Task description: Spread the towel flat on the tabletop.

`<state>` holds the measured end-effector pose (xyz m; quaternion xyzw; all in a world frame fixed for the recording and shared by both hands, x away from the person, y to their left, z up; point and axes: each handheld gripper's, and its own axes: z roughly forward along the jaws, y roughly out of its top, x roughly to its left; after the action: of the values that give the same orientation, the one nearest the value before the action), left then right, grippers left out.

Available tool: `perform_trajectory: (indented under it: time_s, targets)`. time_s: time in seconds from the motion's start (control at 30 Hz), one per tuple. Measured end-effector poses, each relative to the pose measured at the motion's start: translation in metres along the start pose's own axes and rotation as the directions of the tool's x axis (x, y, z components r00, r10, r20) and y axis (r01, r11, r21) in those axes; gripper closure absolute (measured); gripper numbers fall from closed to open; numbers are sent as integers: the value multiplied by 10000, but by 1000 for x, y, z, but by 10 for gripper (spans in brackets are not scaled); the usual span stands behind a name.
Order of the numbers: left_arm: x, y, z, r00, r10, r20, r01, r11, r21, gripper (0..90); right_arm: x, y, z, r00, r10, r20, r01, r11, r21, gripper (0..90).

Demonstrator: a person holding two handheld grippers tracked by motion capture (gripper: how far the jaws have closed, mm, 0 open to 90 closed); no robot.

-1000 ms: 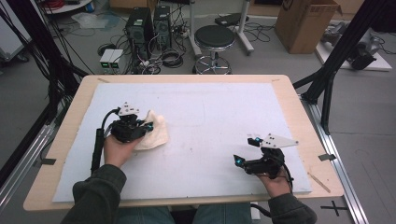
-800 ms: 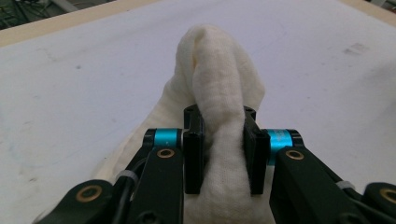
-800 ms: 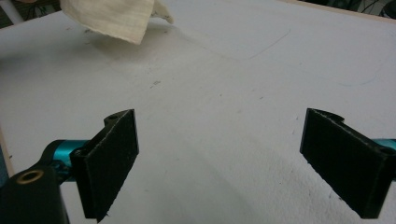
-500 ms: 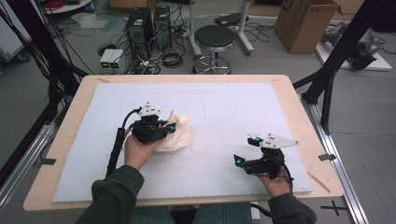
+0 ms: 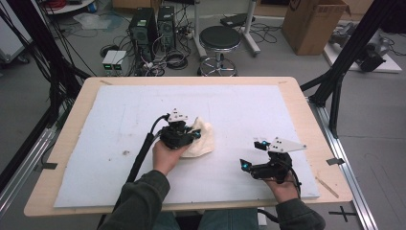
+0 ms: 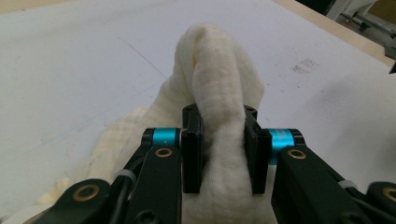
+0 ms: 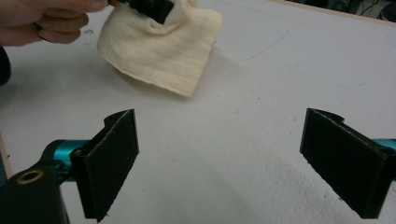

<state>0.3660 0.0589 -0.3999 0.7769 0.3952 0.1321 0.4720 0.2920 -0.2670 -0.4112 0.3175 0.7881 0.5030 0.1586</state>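
**Cream cloth pinched in the left claw near the middle of the surface**

The cream cloth is lying bunched just left of the middle of the surface, a pale wooden top that is carrying a white sheet marked with faint scuffs and a few dark specks. Beyond the far edge, the room is showing a round black stool, computer towers among tangled cables, and a cardboard box on the grey floor. Black frame struts are rising at both sides.

The left claw is clamping a raised fold of the cloth between its pads, with the fabric bulging up above them while the rest is spreading out on the sheet below and to one side. In the high view the person's left hand is gripping that tool right over the cloth.

The right claw is standing wide apart with nothing between its pads, resting low near the front right of the sheet, well apart from the cloth, which is lying ahead of it.
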Motion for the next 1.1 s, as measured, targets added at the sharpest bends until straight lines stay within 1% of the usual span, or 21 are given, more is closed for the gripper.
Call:
perform_trajectory:
  time_s: [0.03, 0.1, 0.17, 0.23, 0.27, 0.3, 0.33, 0.37, 0.4, 0.47, 0.5, 0.53, 0.6, 0.63, 0.77, 0.9, 1.0, 1.03, 1.07, 1.1]
  targets:
    - [0, -1, 4, 10000, -15, -11, 16, 10000, 58, 727, 0, 0, 0, 10000, 35, -26, -35, 10000, 25, 109]
    - [-1, -5, 14, 9998, 42, -187, -39, 9998, 192, 720, 0, -1, 0, 10000, 62, -56, -61, 10000, 57, 109]
    - [0, -10, 23, 9998, -55, -191, 64, 9988, 481, 708, 0, -1, 0, 10000, 59, -69, -59, 10000, 80, 109]
    - [0, -14, 30, 9996, 91, -271, -70, 9971, 759, 684, 0, -1, 0, 10000, 17, -60, -16, 10000, 77, 109]
    - [-1, -16, 32, 9996, 143, -247, -122, 9965, 824, 678, 0, -1, 0, 10000, -32, -28, 32, 9999, 100, 109]
    - [-1, -17, 33, 9995, 232, -216, -213, 9964, 823, 668, 0, -1, 0, 10000, -66, -46, 67, 9999, 85, 109]
    - [-1, -17, 33, 9995, 229, -198, -213, 9968, 775, 651, 0, -1, 0, 10000, -52, -66, 53, 10000, 83, 109]
    - [-1, -16, 32, 9995, 286, -106, -278, 9971, 704, 622, 0, -1, 0, 10000, -20, -73, 20, 10000, 81, 109]
    - [0, -15, 30, 9994, 324, -108, -316, 9972, 676, 575, 0, -1, 0, 10000, -50, -61, 51, 10000, 85, 109]
    - [2, -13, 26, 9995, 322, -36, -319, 9975, 631, 497, 0, -2, 0, 9999, -70, -84, 71, 9999, 100, 109]
    - [3, -12, 23, 9992, 396, 5, -396, 9973, 623, 466, 0, -2, 0, 10000, -52, -72, 53, 9999, 123, 109]
    - [4, -11, 20, 9986, 537, 20, -538, 9969, 577, 447, 1, -2, 0, 9999, -14, -101, 15, 9999, 168, 109]
    - [5, -8, 11, 9974, 722, 50, -724, 9965, 415, 407, 1, -2, 1, 9999, -93, -92, 95, 9998, 155, 109]
    - [7, -6, 7, 9973, 712, 155, -716, 9970, 290, 394, 1, -2, 2, 9998, -108, -136, 110, 9998, 160, 109]
    - [15, -3, -15, 9971, 738, 187, -733, 9970, -237, 380, 3, -1, 4, 9998, -132, -168, 136, 9997, 226, 109]
    - [29, -6, -36, 9973, 719, -114, -723, 9966, -399, 379, 3, -2, 4, 9998, -152, -143, 155, 9996, 235, 109]
    - [38, -11, -48, 9971, 690, -312, -700, 9970, -327, 382, 3, -2, 3, 9999, -90, -130, 93, 9996, 273, 109]
    - [42, -14, -53, 9958, 799, -447, -809, 9965, -214, 382, 3, -2, 4, 9999, -97, -124, 100, 9996, 271, 109]
    - [44, -17, -55, 9962, 704, -505, -719, 9969, -304, 383, 3, -2, 4, 9999, -111, -106, 114, 9996, 272, 109]
    - [47, -20, -59, 9959, 699, -567, -715, 9971, -270, 387, 3, -2, 4, 9999, -89, -103, 92, 9996, 273, 109]
